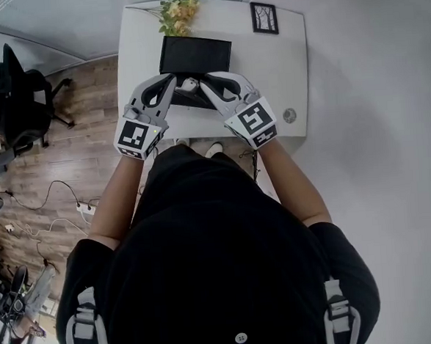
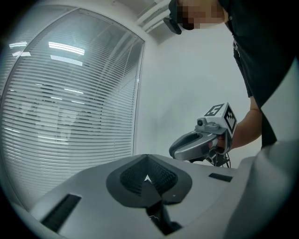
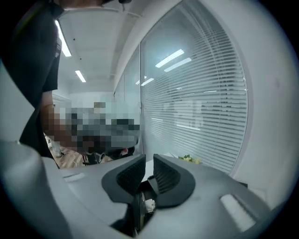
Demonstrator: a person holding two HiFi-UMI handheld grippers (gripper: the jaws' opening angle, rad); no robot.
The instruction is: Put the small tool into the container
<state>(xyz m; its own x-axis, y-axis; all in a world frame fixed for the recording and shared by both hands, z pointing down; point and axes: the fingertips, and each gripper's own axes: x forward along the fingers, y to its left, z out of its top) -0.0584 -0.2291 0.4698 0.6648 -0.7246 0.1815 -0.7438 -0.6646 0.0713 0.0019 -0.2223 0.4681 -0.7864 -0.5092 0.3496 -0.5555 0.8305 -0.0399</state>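
Desk (image 1: 268, 76) below me is white, with a black container (image 1: 195, 53) at its middle, a little toward the far edge. Flowers (image 1: 178, 12) lie at the far edge just behind the container, and a small black frame (image 1: 264, 17) sits near the far right corner. A little round disc (image 1: 289, 115) lies by the near right corner.

My left claw (image 2: 147, 177) has its pads pressed together with nothing between them. My right claw (image 3: 149, 172) has its pads a narrow slit apart, and they clamp nothing that I can see.

From the head view, both claws reach in from the near edge, and their tips come close together just in front of the container. The tool (image 1: 189, 83), small and whitish, sits right between the two tips at the container's near side. I cannot tell whether it lies inside the container or on something dark just before it. A small white piece also shows low in the slit of my right claw, and I cannot tell whether the claw touches it.

A black chair (image 1: 11, 97) stands on the wood floor, off the desk's left edge.
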